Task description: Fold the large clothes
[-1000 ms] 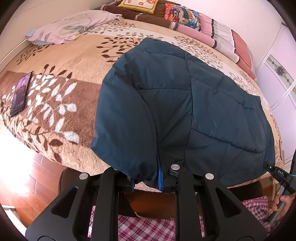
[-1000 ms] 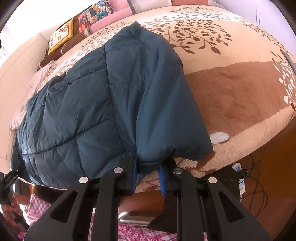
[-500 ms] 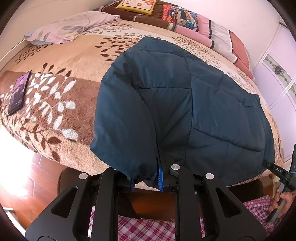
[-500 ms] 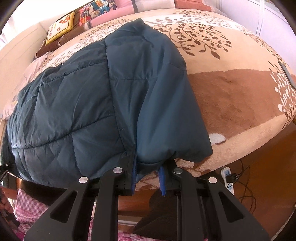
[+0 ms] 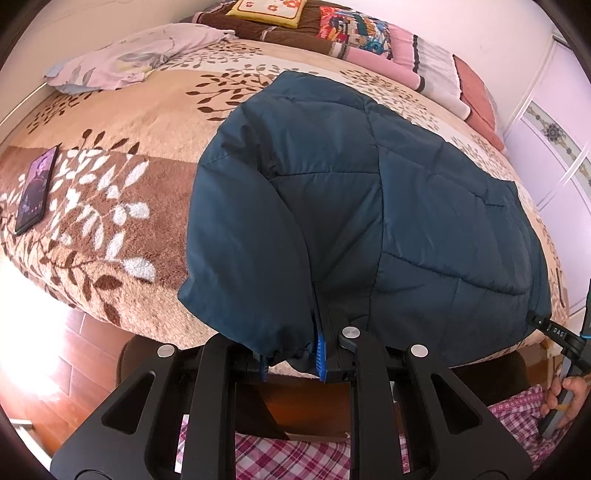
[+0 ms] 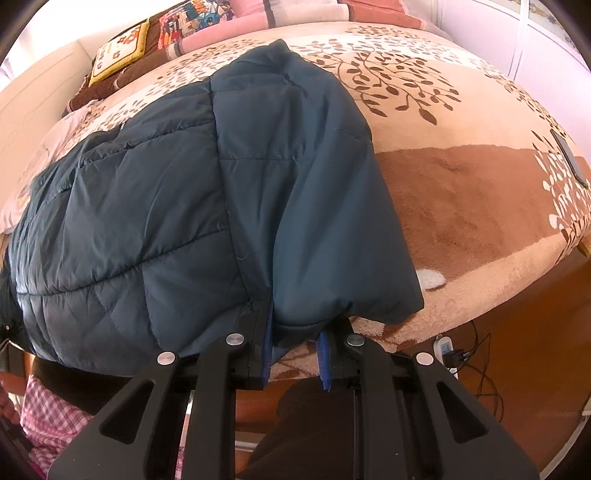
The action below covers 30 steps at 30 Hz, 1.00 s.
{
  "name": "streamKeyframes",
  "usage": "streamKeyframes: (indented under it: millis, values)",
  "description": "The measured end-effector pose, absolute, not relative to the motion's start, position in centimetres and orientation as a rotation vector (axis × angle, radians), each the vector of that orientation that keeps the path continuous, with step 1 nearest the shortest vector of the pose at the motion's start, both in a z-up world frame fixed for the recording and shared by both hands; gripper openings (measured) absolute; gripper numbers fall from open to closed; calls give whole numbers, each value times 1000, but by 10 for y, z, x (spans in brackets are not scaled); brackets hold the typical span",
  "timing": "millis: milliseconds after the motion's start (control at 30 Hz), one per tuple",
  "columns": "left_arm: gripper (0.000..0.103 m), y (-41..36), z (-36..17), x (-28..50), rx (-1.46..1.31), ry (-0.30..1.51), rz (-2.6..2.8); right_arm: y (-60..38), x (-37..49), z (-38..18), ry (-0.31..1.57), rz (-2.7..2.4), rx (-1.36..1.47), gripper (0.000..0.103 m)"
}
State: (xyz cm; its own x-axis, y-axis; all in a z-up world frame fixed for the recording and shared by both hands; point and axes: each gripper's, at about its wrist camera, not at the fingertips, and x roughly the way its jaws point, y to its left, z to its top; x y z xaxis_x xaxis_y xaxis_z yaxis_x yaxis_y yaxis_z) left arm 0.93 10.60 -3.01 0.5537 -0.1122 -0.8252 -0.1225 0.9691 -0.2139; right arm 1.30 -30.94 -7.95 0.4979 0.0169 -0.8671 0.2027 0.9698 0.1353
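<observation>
Jacket [image 5: 369, 206], dark teal, quilted and puffy with stitched panels, lies spread on the bed [image 5: 147, 122] over a plush beige-brown leaf-pattern blanket, near edge hanging off the mattress side. Left hand-held gripper [image 5: 291, 350] clamped on a gathered sleeve cuff between blue pads; right hand-held gripper [image 6: 295, 347] clamped on the other cuff edge. Phone [image 5: 35, 190] flat on the blanket, well apart. Crumpled pale cloth [image 5: 136, 55] and pillows [image 5: 369, 33] at the far end. Power strip [image 6: 445, 350] on the wooden floor.
</observation>
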Motion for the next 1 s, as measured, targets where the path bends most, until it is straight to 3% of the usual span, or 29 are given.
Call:
streamKeyframes:
  millis: [633,1000]
  values:
    - [20,104,-36,9,-244,982,21,-305,18,-83,1059,-122,191,21]
    - [27,102,-36,10,-232,993,47,-306,17,-86,1059,-121,196,24]
